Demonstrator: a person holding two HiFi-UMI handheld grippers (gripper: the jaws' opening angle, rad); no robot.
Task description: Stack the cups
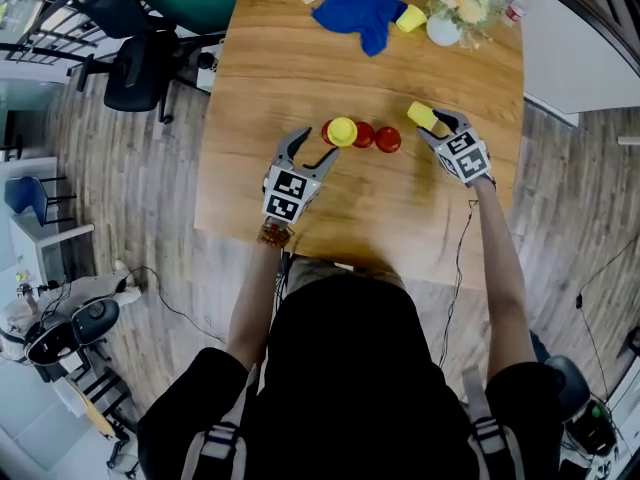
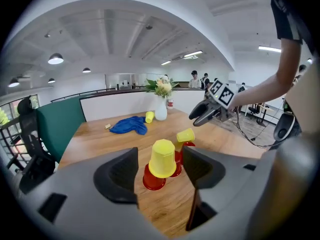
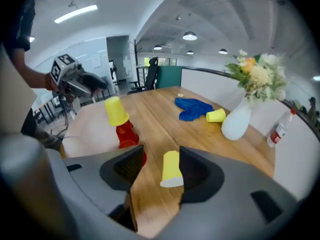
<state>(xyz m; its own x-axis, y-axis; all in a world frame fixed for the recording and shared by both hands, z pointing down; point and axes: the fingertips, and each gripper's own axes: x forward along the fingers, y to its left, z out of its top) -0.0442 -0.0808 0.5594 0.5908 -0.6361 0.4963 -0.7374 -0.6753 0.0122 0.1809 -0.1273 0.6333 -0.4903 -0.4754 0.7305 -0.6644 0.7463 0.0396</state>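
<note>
While the left gripper hangs wide open and empty just left of the red cups, whose leftmost one wears an upturned yellow cup, the right gripper stands partly open just right of them, a second yellow cup tilted between its jaws, unclamped

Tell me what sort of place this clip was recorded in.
Probably an open-plan office or shared workspace: a long wooden table, a black office chair beside it, a vase of flowers on the table, and rows of ceiling lights overhead.
</note>
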